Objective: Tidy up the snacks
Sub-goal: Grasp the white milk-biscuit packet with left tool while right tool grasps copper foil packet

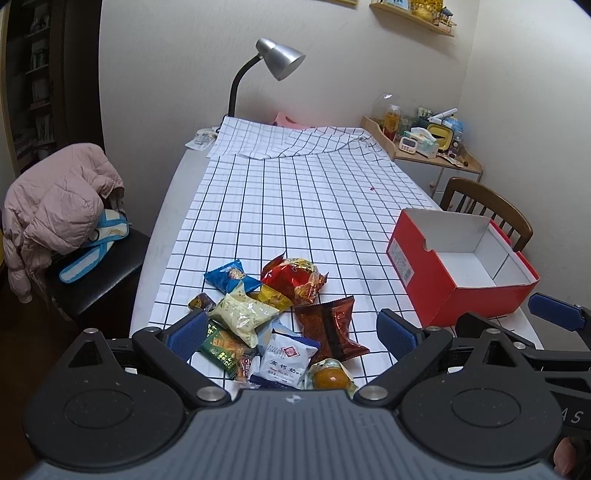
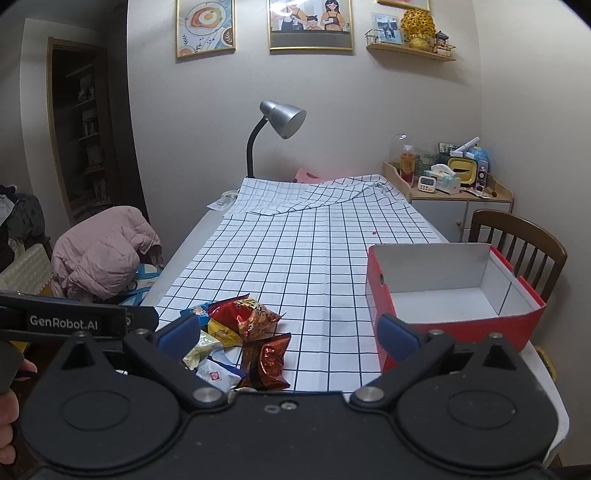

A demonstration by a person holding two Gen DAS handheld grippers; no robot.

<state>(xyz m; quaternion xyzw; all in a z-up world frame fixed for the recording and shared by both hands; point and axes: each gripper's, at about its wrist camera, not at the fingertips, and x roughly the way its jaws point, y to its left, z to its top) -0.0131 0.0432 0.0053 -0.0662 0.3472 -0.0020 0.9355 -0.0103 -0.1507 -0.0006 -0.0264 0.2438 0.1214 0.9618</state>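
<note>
My left gripper (image 1: 291,334) hung with its jaws spread wide over a pile of snacks (image 1: 273,314) at the near end of the checked cloth (image 1: 295,206), gripping nothing. My right gripper (image 2: 288,334) was just as wide and just as empty, the pile (image 2: 236,339) showing past its left finger and the red box (image 2: 454,295) behind its right one. The box stood open and empty to the right of the pile, apart from it.

The left camera looked down on the heap and picked out single packs: a blue pack (image 1: 232,277), a red pack (image 1: 291,277), a brown pack (image 1: 330,326), a white pack (image 1: 282,363) and a green pack (image 1: 225,347). It also caught my right gripper's blue pad (image 1: 554,310) beside the box. The right camera, held lower, hid half the pile behind the gripper body but took in framed pictures (image 2: 310,24) on the wall above the lamp (image 2: 282,118), and my left gripper's arm (image 2: 66,321) at the left edge. Both showed a pink jacket (image 1: 55,206) on a chair.
</note>
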